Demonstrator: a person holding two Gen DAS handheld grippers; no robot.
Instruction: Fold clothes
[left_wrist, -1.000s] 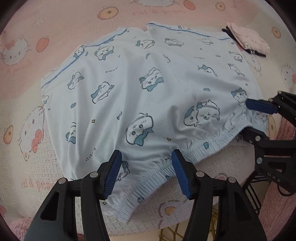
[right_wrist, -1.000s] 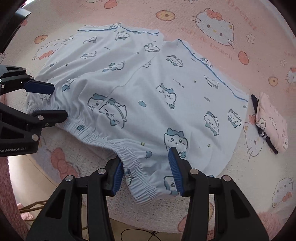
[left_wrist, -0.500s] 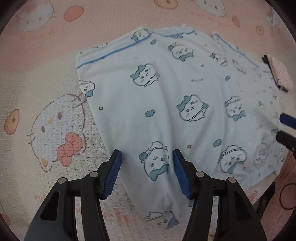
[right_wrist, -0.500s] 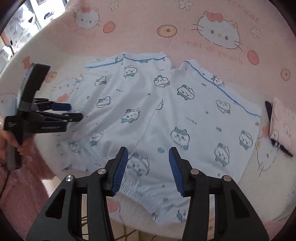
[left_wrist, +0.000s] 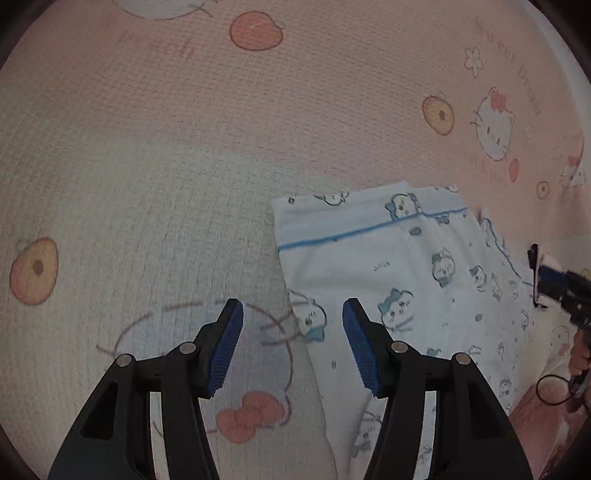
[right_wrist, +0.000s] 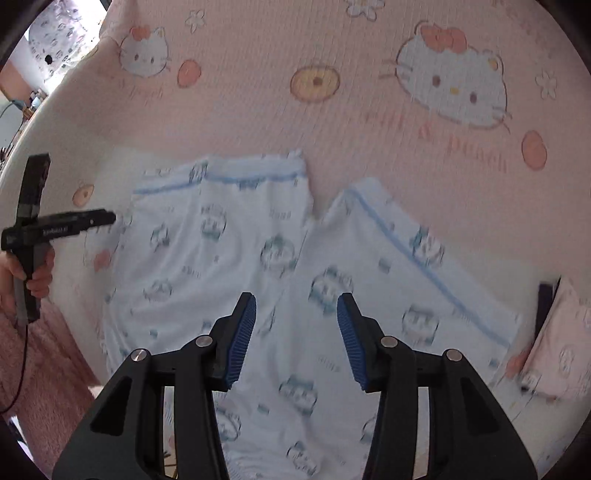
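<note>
My left gripper (left_wrist: 292, 345) and right gripper (right_wrist: 296, 341) hover with jaws spread, empty, above the shorts (right_wrist: 236, 266); a folded pink garment (right_wrist: 557, 339) lies just beside them on the blanket (right_wrist: 258, 122).

A pair of pale blue cotton shorts printed with small cartoon animal faces (right_wrist: 229, 251) lies spread flat on the pink bedcover, unfolded. Its two legs point away from the right wrist camera, split by a V-shaped gap, each hem edged with a darker blue piping line. The elastic waistband end lies nearest that camera. In the left wrist view the shorts (left_wrist: 406, 280) fill the lower right.
</note>
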